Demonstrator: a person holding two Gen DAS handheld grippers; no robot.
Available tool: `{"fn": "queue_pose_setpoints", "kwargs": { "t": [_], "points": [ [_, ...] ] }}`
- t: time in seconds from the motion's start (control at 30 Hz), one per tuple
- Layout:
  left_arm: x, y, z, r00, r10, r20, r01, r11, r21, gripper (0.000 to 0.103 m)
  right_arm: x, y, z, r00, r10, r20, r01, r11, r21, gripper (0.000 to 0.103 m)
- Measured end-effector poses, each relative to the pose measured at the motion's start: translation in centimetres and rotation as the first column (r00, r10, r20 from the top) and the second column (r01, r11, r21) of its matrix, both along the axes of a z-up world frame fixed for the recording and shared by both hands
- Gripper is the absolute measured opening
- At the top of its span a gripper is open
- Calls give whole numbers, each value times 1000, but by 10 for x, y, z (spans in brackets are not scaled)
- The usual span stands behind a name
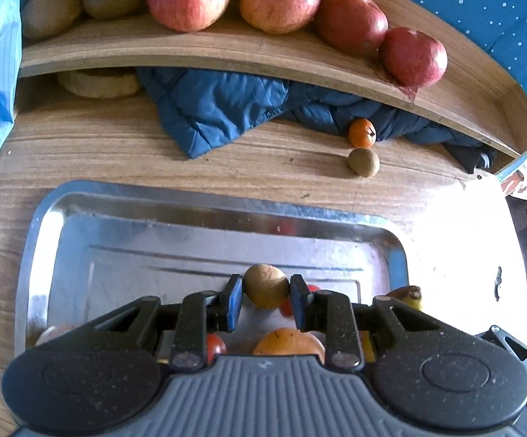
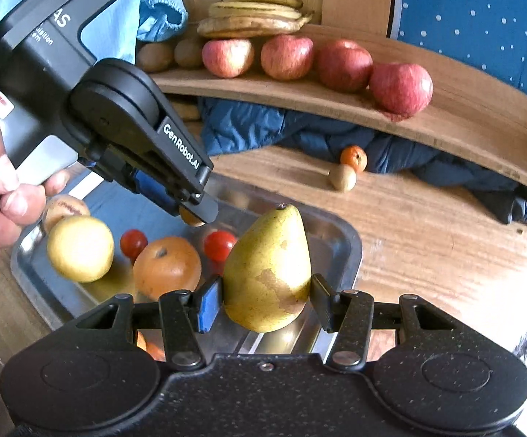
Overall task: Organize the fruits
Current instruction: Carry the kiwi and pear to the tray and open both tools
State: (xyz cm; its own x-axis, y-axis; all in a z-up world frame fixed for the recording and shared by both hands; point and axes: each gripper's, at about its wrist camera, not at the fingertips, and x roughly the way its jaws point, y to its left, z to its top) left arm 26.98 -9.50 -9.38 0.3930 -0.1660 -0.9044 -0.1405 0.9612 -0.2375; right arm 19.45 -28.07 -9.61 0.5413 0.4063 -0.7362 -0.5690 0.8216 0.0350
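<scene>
I've got a small brown kiwi pinched in the left hand-held gripper, raised over the steel tray. A yellow-green pear with russet patches sits stem-up in the right hand-held gripper, above the tray's right end. In the tray I see a yellow apple, an orange and two cherry tomatoes. Beyond the tray, a tangerine touches another kiwi; four red apples line the shelf behind.
</scene>
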Motion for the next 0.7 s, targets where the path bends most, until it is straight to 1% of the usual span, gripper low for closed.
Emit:
{"fn": "queue_pose_setpoints", "kwargs": {
  "t": [0.3,0.33,0.37,0.43,0.47,0.53,0.57,0.6,0.63,0.7],
  "points": [
    [-12,-5,1,1000,22,0,-22,1000,15,31,-10,-6,-3,999,15,-31,-15,1000,0,54],
    [-13,-5,1,1000,26,2,-26,1000,17,33,-10,-6,-3,999,17,-31,-17,1000,-1,54],
    [-14,-5,2,1000,30,2,-30,999,19,36,-11,-6,-2,999,19,-31,-19,1000,-1,54],
    [-16,-5,3,999,38,6,-38,999,23,49,-13,-7,-2,999,23,-29,-23,1000,-4,54],
    [-18,-5,4,999,43,9,-43,999,24,52,-13,-8,-2,999,25,-28,-25,1000,-5,54],
    [-22,-3,8,998,54,24,-55,998,15,65,-15,-8,-2,999,29,-27,-29,1000,-9,54],
    [-24,-3,10,998,60,34,-60,998,9,69,-16,-9,-2,999,31,-26,-31,999,-9,54],
    [-26,-2,12,997,64,46,-64,998,5,76,-17,-10,-1,999,33,-25,-33,999,-9,54],
    [-28,-2,14,996,68,55,-68,998,3,81,-18,-12,0,999,34,-21,-34,999,-7,55],
    [-32,-3,19,995,74,73,-74,997,2,83,-20,-14,2,999,39,-15,-39,999,-4,59]
  ]
}}
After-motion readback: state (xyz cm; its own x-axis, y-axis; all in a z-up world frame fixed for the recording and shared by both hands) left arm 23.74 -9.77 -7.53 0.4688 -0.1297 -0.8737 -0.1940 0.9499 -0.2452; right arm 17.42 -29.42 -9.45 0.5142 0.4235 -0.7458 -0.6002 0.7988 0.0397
